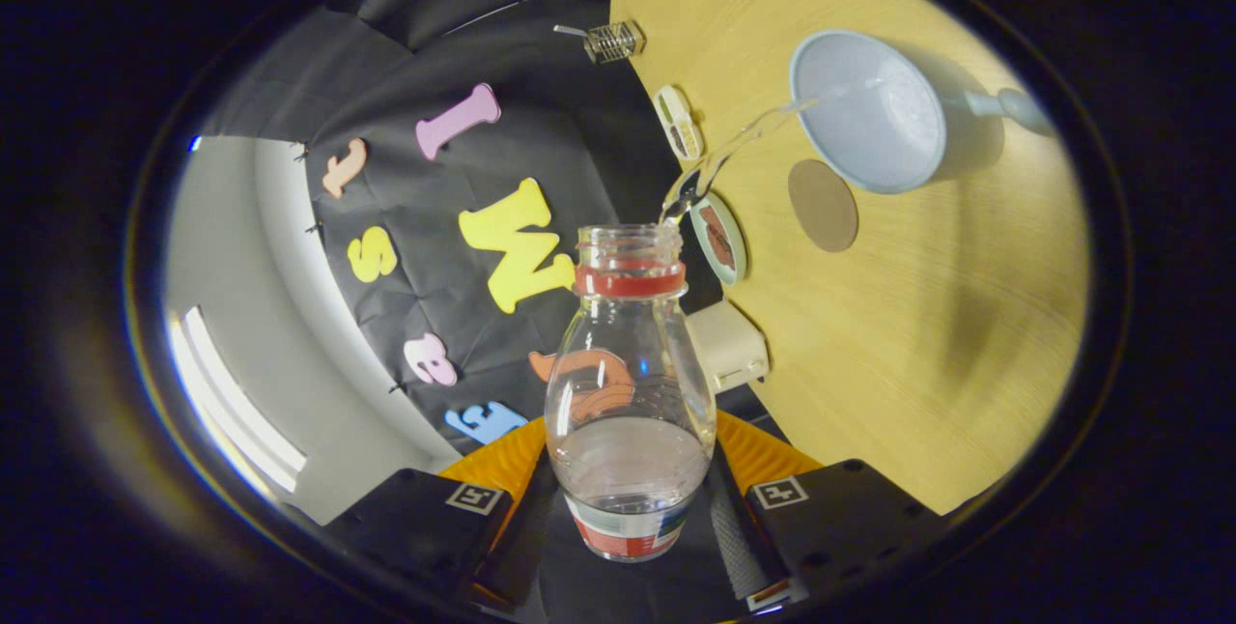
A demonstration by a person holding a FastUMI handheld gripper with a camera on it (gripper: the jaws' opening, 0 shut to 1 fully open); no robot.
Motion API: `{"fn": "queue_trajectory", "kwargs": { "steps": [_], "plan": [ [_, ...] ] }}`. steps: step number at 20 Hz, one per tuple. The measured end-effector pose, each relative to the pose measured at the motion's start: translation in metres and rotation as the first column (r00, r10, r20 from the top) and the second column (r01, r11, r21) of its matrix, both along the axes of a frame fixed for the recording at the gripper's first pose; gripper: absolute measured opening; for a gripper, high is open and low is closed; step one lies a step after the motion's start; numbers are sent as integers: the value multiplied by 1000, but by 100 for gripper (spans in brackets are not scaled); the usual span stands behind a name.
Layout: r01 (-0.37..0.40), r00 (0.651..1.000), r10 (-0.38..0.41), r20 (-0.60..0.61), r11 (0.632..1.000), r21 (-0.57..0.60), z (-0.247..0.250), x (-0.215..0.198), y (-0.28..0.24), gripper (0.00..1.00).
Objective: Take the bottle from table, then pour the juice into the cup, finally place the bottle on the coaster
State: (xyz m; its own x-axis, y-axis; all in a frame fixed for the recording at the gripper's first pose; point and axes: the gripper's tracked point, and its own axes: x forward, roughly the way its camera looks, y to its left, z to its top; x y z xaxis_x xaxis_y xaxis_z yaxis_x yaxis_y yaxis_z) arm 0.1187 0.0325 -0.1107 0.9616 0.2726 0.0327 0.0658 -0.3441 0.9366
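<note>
My gripper [630, 498] is shut on a clear plastic bottle [628, 382] with a red neck ring and no cap, both fingers pressing its lower body. The whole view is rolled over, so the bottle is tipped. A thin clear stream [744, 136] leaves the bottle's mouth and arcs into the pale blue cup [874, 117] on the wooden table [927, 315]. Some clear liquid remains in the bottle. A round brown coaster [823, 205] lies flat on the table right beside the cup, between the cup and the bottle's mouth.
Along the table's edge by the booth wall lie a small round green-rimmed disc [719, 240], a white oval item [678, 122], a cream box [729, 346] and a small wire rack [611, 42]. The cup's handle [1009, 104] points away from the bottle.
</note>
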Motion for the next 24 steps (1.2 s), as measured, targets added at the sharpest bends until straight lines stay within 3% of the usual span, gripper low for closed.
{"fn": "queue_trajectory", "kwargs": {
  "steps": [18, 24],
  "plan": [
    [10, 1000, -14, 22, 986, 167, 25, 3, -14, 78],
    [24, 999, -17, -45, 987, 157, 24, 1, -4, 79]
  ]
}}
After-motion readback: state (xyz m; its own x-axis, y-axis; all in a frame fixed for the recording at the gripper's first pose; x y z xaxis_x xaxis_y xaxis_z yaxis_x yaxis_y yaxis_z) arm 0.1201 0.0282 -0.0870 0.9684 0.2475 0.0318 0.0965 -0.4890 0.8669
